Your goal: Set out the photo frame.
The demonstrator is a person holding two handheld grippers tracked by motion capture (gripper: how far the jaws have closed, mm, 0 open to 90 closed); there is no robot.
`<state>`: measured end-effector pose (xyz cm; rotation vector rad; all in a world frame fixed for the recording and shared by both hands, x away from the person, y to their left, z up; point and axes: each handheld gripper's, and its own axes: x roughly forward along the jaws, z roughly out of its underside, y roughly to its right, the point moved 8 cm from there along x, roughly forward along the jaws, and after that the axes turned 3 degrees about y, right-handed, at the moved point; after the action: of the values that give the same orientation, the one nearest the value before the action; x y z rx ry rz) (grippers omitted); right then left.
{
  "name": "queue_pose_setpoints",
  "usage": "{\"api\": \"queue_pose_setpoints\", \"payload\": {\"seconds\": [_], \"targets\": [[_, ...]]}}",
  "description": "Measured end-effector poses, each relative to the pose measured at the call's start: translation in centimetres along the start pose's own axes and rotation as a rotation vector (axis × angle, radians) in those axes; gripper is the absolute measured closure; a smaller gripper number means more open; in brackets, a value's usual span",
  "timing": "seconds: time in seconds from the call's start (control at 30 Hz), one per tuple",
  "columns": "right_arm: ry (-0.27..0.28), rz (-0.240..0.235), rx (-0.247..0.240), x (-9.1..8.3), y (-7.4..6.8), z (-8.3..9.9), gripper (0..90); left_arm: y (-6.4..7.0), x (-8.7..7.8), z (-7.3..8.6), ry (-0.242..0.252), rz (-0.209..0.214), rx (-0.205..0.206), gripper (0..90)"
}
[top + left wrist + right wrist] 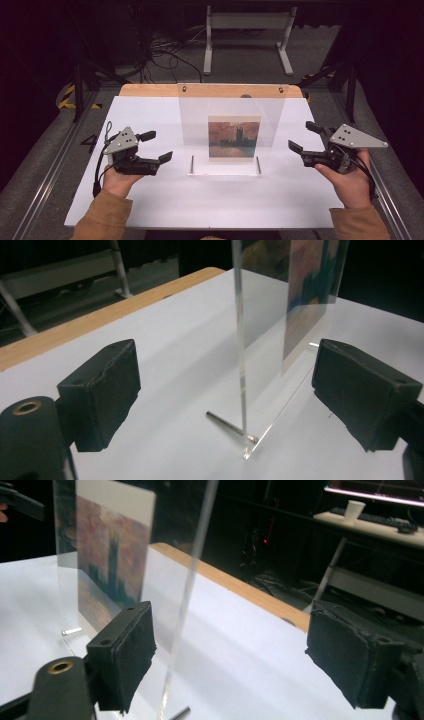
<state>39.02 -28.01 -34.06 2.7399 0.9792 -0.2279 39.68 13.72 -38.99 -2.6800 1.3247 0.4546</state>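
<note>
A clear acrylic stand [231,107] rises upright at the middle of the white table [150,195], with a painted picture card [234,137] inside it. My left gripper [159,146] hovers open to the stand's left, jaws pointing at it. My right gripper [304,137] is open on the stand's right side, also aimed inward. In the left gripper view the stand's near edge [240,340] stands between my jaws, farther off, with a metal pin [225,422] at its base. In the right gripper view the stand's edge [187,605] and the picture card [111,565] lie just beyond my left pad [122,655].
A wooden strip [150,90] runs along the table's far edge. Beyond it is a white metal frame [247,35] and cables on the floor. A desk with a paper cup [354,508] and keyboard appears far off in the right gripper view.
</note>
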Motion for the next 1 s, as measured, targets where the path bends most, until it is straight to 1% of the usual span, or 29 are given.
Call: {"api": "queue_pose_setpoints", "payload": {"seconds": [0.13,0.2,0.27,0.3,0.37,0.43,0.53,0.63,0.7,0.8,0.87,0.9,0.93,1.0], "targets": [[-0.025,0.017,0.017,-0.9,0.7,1.3,18.3,-0.9,-0.9,1.5,-0.021,-0.018,-0.030,9.8],[-0.032,0.024,0.027,-1.3,0.9,1.9,18.1,-1.4,-1.2,2.3,-0.033,-0.027,-0.036,8.9],[-0.039,0.024,0.036,-1.4,1.1,2.6,17.9,-1.8,-1.4,3.1,-0.046,-0.038,-0.036,7.9],[-0.043,0.025,0.037,-1.5,1.1,2.9,17.8,-2.2,-1.6,3.8,-0.060,-0.044,-0.042,7.2],[-0.057,0.029,0.045,-1.5,1.2,3.9,17.4,-2.5,-1.7,4.6,-0.070,-0.048,-0.053,6.1],[-0.076,0.031,0.053,-1.4,1.3,4.8,17.1,-2.9,-1.9,5.3,-0.071,-0.068,-0.051,5.9],[-0.106,0.027,0.055,-1.3,1.3,6.0,17.2,-3.2,-2.1,6.0,-0.058,-0.069,-0.070,5.7],[-0.115,0.021,0.061,-1.2,1.3,7.0,17.4,-3.4,-2.2,6.9,-0.052,-0.064,-0.089,5.3],[-0.120,0.019,0.067,-1.1,1.3,7.7,17.4,-3.5,-2.3,7.5,-0.058,-0.061,-0.094,4.8],[-0.123,0.025,0.074,-1.0,1.4,8.9,17.8,-3.6,-2.2,8.6,-0.059,-0.056,-0.093,4.6],[-0.124,0.022,0.085,-0.9,1.4,9.7,17.9,-3.8,-2.1,9.5,-0.052,-0.062,-0.093,4.6],[-0.122,0.018,0.090,-0.9,1.4,10.2,17.9,-4.0,-2.0,10.0,-0.054,-0.063,-0.074,4.7],[-0.122,0.013,0.096,-0.8,1.2,10.7,17.9,-4.1,-1.9,10.5,-0.069,-0.074,-0.055,4.9],[-0.133,0.000,0.097,-0.8,1.0,11.7,17.9,-4.2,-1.7,10.8,-0.078,-0.072,-0.033,5.0]]}}
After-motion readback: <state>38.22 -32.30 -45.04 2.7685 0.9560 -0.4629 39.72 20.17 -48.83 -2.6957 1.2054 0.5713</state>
